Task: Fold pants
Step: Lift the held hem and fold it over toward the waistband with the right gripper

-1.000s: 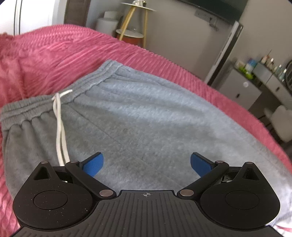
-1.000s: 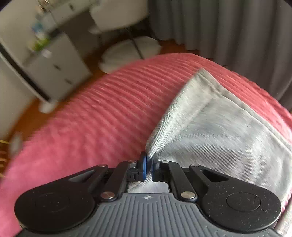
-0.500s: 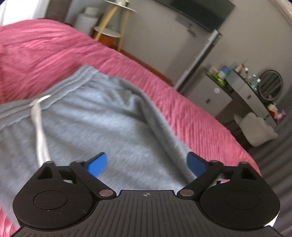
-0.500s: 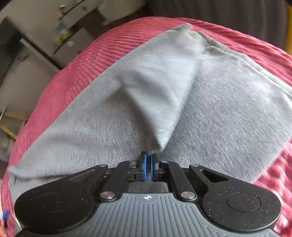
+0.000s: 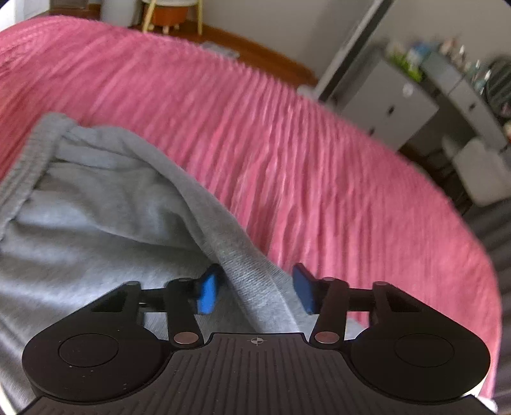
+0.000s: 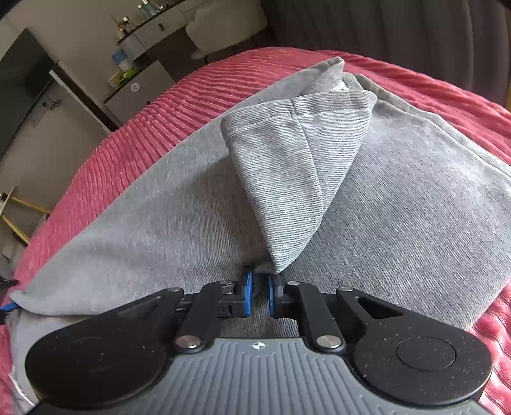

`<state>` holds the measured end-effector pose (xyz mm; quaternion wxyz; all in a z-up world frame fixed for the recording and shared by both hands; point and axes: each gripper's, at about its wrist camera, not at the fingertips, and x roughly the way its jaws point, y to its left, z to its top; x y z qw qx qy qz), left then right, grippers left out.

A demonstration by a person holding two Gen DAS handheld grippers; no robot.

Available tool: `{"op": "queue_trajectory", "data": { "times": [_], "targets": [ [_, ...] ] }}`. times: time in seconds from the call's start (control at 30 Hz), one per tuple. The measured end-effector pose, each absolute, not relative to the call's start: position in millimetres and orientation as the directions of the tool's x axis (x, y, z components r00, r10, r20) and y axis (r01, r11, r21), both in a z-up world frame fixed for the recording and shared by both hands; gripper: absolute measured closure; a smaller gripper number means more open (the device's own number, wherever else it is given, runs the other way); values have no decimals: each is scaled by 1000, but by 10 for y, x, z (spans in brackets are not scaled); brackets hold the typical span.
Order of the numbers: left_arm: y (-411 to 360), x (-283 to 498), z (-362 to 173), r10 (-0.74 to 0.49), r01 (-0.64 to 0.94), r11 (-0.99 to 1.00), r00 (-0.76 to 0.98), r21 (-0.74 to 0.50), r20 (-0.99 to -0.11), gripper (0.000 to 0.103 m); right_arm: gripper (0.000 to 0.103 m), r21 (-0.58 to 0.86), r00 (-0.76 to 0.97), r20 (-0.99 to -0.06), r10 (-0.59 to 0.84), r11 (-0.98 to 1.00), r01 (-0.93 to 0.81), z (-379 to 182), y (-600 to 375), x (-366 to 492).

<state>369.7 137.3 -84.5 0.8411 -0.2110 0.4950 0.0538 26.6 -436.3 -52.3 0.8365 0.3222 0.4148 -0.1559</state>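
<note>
Grey sweatpants point(image 5: 105, 204) lie on a pink ribbed bedspread point(image 5: 287, 153). In the left wrist view my left gripper point(image 5: 255, 292) is half open, its blue pads on either side of a raised fold point(image 5: 252, 265) along the pants' right edge, not pinching it. The elastic waistband point(image 5: 28, 159) sits at far left. In the right wrist view my right gripper point(image 6: 258, 293) has its jaws a narrow gap apart just below the tip of a leg end point(image 6: 287, 166) folded back over the pants point(image 6: 143, 223). Whether cloth is still held is unclear.
The bedspread point(image 6: 153, 118) surrounds the pants on all sides. Beyond the bed's far edge are grey cabinets point(image 5: 392, 105) with bottles, a stool with yellow legs point(image 5: 169, 12), a dark TV point(image 6: 19, 79) and dark curtains point(image 6: 399, 28).
My left gripper moved right to the pants' edge and narrowed around a fold. My right gripper carried the leg end back over the pants; its jaws have parted slightly.
</note>
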Motion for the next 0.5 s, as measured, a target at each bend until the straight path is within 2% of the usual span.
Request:
{"op": "queue_trajectory", "data": {
  "times": [0.03, 0.07, 0.13, 0.2, 0.27, 0.37, 0.4, 0.47, 0.5],
  "targets": [
    [1370, 3730, -913, -123, -304, 905, 482, -297, -868, 79, 81, 412, 603, -798, 9, 738, 535, -521, -4392, 262],
    [1396, 3723, -961, -135, -315, 895, 482, -315, -866, 83, 74, 403, 597, -802, -7, 732, 549, -486, -4417, 272],
    [1481, 3644, -997, -167, -336, 861, 522, -382, -836, 90, 25, 352, 599, -796, -86, 739, 574, -394, -4434, 309],
    [1528, 3541, -985, -181, -338, 845, 547, -414, -817, 92, 15, 266, 601, -777, -188, 768, 583, -276, -4424, 361],
    [1566, 3422, -957, -180, -337, 840, 565, -425, -805, 93, 15, 206, 591, -776, -221, 797, 568, -238, -4414, 446],
    [1611, 3226, -852, -186, -324, 832, 601, -451, -777, 93, 16, 228, 553, -820, -147, 803, 551, -314, -4425, 652],
    [1633, 3169, -802, -189, -322, 829, 608, -458, -771, 93, 20, 203, 539, -830, -145, 821, 533, -345, -4398, 730],
    [1663, 3026, -678, -199, -311, 826, 620, -471, -759, 94, 56, 60, 479, -844, -240, 846, 530, -451, -4329, 879],
    [1688, 2958, -601, -203, -297, 828, 632, -476, -748, 94, 77, 44, 481, -838, -259, 845, 532, -477, -4339, 909]
  ]
}}
